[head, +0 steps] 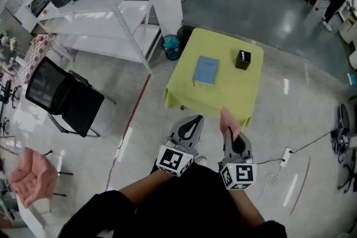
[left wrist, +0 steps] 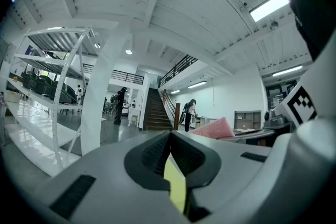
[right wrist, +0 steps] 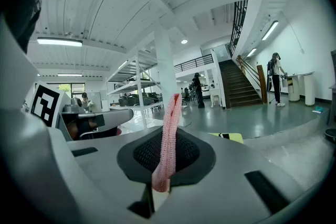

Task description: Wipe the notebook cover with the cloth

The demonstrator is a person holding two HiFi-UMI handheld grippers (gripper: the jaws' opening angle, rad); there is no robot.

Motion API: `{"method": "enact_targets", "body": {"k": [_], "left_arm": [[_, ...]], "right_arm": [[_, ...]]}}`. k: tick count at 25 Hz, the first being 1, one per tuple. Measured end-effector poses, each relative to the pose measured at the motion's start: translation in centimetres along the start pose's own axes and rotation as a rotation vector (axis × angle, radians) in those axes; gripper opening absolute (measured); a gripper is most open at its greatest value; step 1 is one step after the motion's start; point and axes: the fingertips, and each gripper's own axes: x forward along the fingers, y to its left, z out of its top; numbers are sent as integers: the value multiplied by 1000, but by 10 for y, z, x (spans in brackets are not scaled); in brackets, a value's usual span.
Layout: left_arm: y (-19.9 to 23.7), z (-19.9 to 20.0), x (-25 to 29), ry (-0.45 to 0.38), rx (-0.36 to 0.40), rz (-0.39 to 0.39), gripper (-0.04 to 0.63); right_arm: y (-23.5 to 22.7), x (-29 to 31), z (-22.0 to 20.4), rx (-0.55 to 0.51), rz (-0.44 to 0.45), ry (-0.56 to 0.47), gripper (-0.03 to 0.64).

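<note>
A blue notebook (head: 206,70) lies flat on a small yellow-green table (head: 223,95) some way ahead of me. Both grippers hang in the air short of the table's near edge, well apart from the notebook. My right gripper (head: 231,138) (right wrist: 169,136) is shut on a pink cloth (head: 228,122) (right wrist: 170,128), which stands up as a thin strip from between the jaws. The same cloth (left wrist: 215,127) shows in the left gripper view. My left gripper (head: 193,121) (left wrist: 170,136) is shut with nothing in it; only a sliver of the yellow table shows through the slit.
A black pen holder (head: 242,59) stands on the table right of the notebook. A teal bin (head: 172,46) sits by the table's far left corner. White shelving (head: 106,19) and a black chair (head: 67,98) stand left. A power strip with cable (head: 286,156) lies on the floor right. A person's hand (head: 33,175) shows lower left.
</note>
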Motion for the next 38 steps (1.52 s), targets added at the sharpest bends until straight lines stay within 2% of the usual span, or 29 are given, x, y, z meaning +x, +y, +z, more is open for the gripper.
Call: {"method": "enact_targets", "body": {"k": [4,7,10,14,19,23,29,34,38], "left_arm": [[2,-6,-4,11,14,20,11],[12,-7,-8,5,-4,38,11],[25,-5,-8,-9,-18,24,11],[42,-8,12,-8,-21,-1,12],[70,-5,52,-18,-2,-41,11],[113,-9,83,-7,-22,-51,11],[204,-13,126,16,-139,-56,11],[270,-24,150,76,-160,-100,11],[308,-36,160,97,-173,-140,11]], "right_arm": [[1,-1,-10,39,32,-1,37],[0,3,-13,116,89,-25,37],[1,13,-15,166,130,-25,38],[-2,33,-17,119,124,-9,38],[-25,64,-12,118,49,6,38],[-35,112,-12,139,12,53,38],[-27,205,-5,128,29,158,38],[-17,281,1,168,-7,211,38],[-6,326,4,251,-20,217,38]]}}
